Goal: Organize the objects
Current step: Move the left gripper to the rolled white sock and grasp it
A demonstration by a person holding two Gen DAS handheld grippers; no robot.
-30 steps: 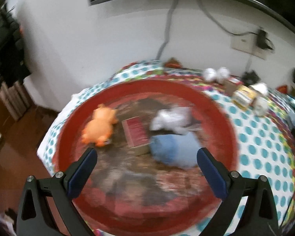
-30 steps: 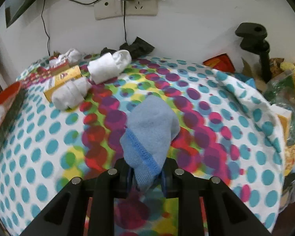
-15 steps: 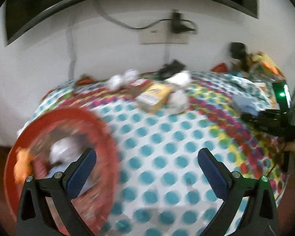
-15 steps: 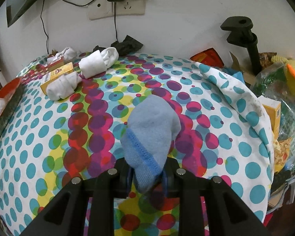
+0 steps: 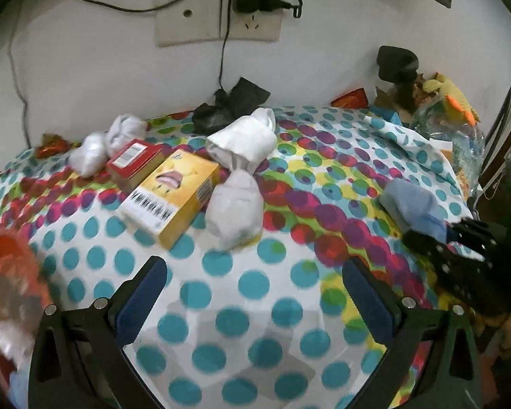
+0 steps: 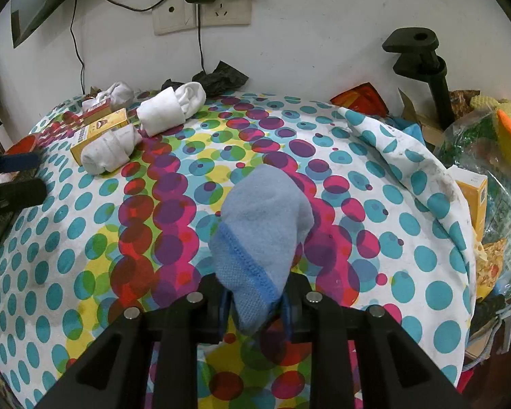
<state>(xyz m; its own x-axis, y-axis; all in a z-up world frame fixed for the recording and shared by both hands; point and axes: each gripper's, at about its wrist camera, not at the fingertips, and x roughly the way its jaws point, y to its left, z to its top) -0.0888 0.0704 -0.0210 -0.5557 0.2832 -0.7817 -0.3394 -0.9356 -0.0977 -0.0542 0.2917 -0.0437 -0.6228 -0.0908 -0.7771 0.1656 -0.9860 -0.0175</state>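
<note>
Your right hand-held gripper [image 6: 253,303] pinches the blue sock [image 6: 262,231], its long axis running away from you over the table [image 6: 374,184] | left hand-held gripper [image 5: 255,293] spread, empty | red basin [image 5: 6,266] far left, nearer your left hand.

You see even, moderate indoor light and soft shadows. Fisheye bending darkens the corners. The left view's basin [image 5: 13,283] is motion-blurred; the right view is sharp.
</note>
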